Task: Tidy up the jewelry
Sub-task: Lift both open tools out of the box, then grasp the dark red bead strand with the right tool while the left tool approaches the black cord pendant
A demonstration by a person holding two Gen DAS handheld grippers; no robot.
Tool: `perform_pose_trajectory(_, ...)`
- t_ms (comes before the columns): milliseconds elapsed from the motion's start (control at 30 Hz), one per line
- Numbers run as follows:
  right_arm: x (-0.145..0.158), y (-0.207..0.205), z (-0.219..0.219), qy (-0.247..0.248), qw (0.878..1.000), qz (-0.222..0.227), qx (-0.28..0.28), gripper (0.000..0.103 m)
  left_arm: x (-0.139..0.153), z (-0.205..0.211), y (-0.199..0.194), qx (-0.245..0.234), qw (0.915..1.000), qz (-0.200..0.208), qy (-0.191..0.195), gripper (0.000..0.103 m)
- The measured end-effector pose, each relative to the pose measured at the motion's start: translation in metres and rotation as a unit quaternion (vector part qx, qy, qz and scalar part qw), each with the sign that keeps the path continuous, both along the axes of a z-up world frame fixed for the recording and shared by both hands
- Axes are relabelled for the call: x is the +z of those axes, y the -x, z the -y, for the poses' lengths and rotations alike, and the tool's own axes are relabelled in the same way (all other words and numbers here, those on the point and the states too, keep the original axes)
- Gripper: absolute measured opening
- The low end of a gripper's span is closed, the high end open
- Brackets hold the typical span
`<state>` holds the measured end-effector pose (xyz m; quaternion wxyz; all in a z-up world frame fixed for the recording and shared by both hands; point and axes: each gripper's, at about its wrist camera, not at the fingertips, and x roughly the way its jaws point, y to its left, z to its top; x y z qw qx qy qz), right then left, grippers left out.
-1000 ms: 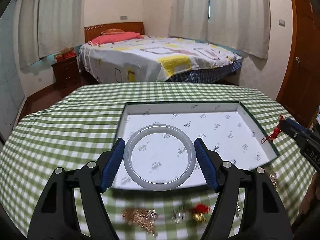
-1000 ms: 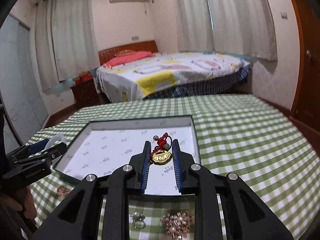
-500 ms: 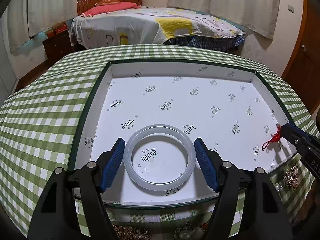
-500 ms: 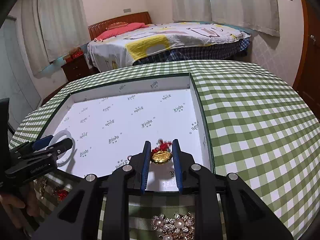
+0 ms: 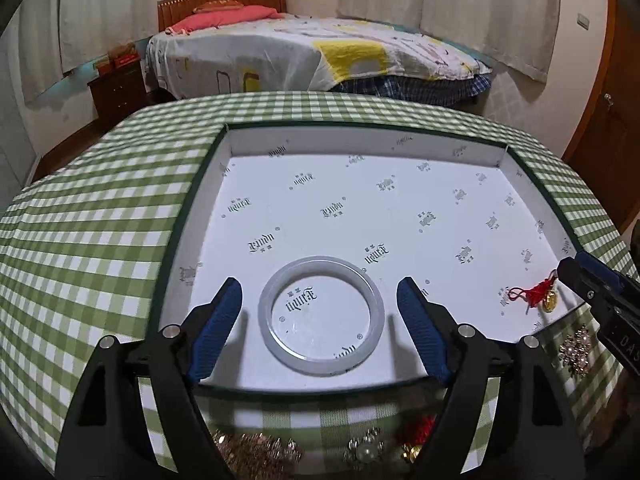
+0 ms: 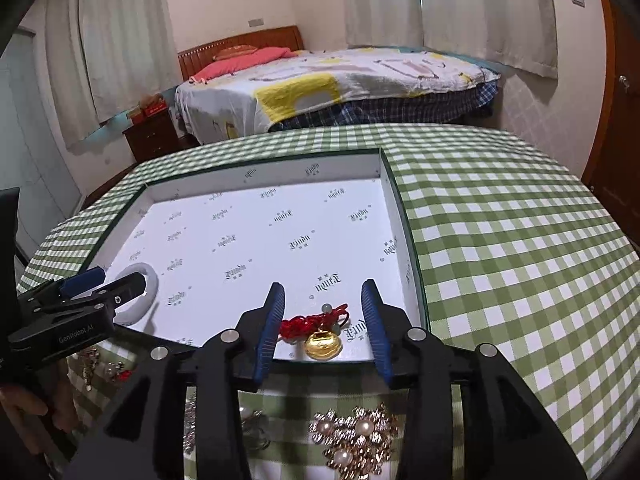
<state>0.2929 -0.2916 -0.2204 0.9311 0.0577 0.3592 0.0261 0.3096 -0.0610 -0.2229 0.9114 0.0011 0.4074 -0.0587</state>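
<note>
A pale jade bangle (image 5: 321, 315) lies flat on the white floor of the open box (image 5: 400, 216), near its front left. My left gripper (image 5: 320, 320) is open, its blue pads on either side of the bangle and clear of it. A gold charm on a red cord (image 6: 320, 334) lies on the box floor at the front right corner. My right gripper (image 6: 324, 316) is open around the charm without touching it. The bangle (image 6: 140, 292) and the charm (image 5: 540, 296) each show in the other wrist view.
The box sits on a table with a green checked cloth (image 6: 500, 240). Loose jewelry lies on the cloth in front of the box: a pearl and gold brooch (image 6: 356, 440), a gold chain pile (image 5: 256, 454), a pearl piece (image 5: 366, 454). A bed (image 5: 312, 56) stands behind.
Both grippers lowered into the box and opened. The left let go of the bangle, the right let go of the gold charm; both now lie on the box floor.
</note>
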Motion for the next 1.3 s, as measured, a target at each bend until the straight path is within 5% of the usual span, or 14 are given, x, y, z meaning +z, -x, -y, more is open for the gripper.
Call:
perform_pose_trajectory(467, 0.025, 0.084, -0.019, 0.01, 0.999, 0.047, 0.02, 0.04, 0.043, -0.022, 0.09, 0.032, 0.9978, 0.058, 0.006, 0.078)
perform_pose_trajectory(1300, 0.008, 0.18, -0.054, 0.022, 0.997, 0.046, 0.055, 0.041, 0.041, -0.066, 0.213, 0.084, 0.994, 0.07, 0.002, 0.078)
